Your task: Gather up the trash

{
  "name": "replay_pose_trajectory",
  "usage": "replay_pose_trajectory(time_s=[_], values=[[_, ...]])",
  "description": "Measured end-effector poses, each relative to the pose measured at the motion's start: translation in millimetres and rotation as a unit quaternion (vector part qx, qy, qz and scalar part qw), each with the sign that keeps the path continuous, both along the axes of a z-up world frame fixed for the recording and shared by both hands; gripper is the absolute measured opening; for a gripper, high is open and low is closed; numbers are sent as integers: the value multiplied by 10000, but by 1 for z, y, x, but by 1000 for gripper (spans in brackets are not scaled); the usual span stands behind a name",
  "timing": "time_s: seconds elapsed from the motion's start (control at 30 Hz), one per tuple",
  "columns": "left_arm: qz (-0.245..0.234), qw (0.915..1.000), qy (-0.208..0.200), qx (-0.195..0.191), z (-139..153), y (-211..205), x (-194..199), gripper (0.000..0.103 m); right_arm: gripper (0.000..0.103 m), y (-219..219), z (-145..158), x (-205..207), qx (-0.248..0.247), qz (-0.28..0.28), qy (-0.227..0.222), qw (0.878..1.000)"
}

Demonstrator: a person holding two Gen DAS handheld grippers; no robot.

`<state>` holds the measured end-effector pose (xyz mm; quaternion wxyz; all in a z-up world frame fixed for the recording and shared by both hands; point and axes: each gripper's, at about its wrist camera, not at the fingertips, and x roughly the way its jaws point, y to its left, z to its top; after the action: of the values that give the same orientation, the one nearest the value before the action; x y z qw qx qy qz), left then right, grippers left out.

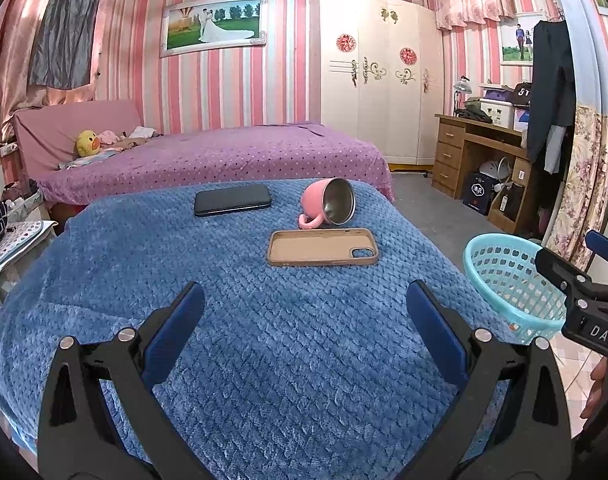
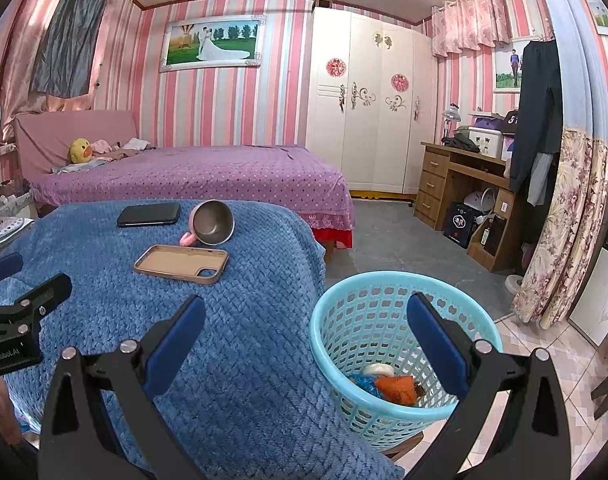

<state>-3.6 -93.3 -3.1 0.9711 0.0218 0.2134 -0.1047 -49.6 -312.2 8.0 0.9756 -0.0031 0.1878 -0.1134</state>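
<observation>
Fingers of the right hand-held gripper (image 2: 306, 344) stand wide apart with nothing between them, poised above the near rim of the turquoise basket (image 2: 392, 280). That placement reads as a drop position: the basket stands just beside the blue blanket's (image 2: 232, 360) edge, low enough that anything let go here would fall into it. Three pieces of trash lie at its bottom: a white piece (image 2: 378, 369), a crumpled blue piece (image 2: 364, 384) and an orange piece (image 2: 398, 388), touching one another in a small heap.

The left hand-held gripper (image 1: 306, 332) is likewise spread and empty, hovering over a bare stretch of the blanket, well short of the things farther out. It looks parked, ready to reach rather than committed to any grasp.

Beyond it lie a tan phone case (image 1: 322, 247), open side up, then a pink mug (image 1: 330, 203) tipped on its side with its steel interior facing the cameras and its handle just beside the case's far edge, and to the left a dark phone (image 1: 233, 199) lying flat. None of these reads as rubbish, and no loose scrap shows on the blanket, so the collecting seems largely done. Whether more trash lies outside both views cannot be told.

The basket's spot on the right side suits the right gripper for dropping.
</observation>
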Motion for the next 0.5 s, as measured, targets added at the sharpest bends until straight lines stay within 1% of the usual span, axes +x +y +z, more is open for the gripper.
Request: replay_pose_trajectory(time_s=[0.5], values=[[41,10000,-17,-30,1,3,1,98,98,1,-2,2,-21,12,22,10000]])
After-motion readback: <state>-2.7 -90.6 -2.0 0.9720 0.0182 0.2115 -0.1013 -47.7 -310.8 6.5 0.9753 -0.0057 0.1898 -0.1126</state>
